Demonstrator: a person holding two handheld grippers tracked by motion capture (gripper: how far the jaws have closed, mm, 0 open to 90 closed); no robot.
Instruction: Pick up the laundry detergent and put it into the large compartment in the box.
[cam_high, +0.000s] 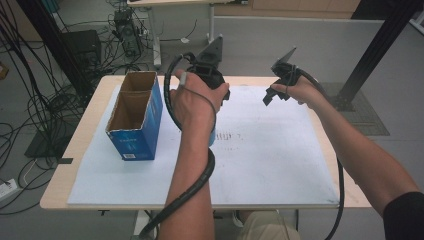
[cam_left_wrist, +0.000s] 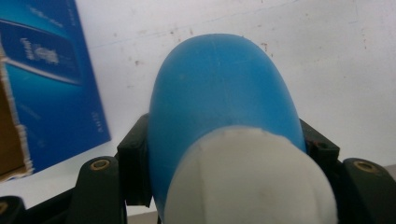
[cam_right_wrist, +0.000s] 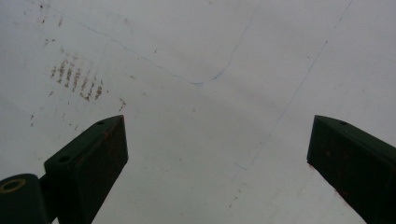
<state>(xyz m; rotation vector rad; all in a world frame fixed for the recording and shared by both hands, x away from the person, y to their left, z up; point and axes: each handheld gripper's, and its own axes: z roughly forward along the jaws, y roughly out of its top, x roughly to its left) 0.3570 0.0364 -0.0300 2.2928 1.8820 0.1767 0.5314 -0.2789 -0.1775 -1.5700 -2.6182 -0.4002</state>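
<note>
Scuffed white mat (cam_high: 260, 150), smooth blue bottle (cam_left_wrist: 219, 107)

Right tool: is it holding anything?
No. In the right gripper view the right tool has its jaws spread wide apart with just the bare white mat between them.

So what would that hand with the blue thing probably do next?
Probably carry it left toward the open blue box. The left gripper is shut on the blue-and-white object, the box stands just beside it, and the right gripper hangs open over the white mat.
</note>
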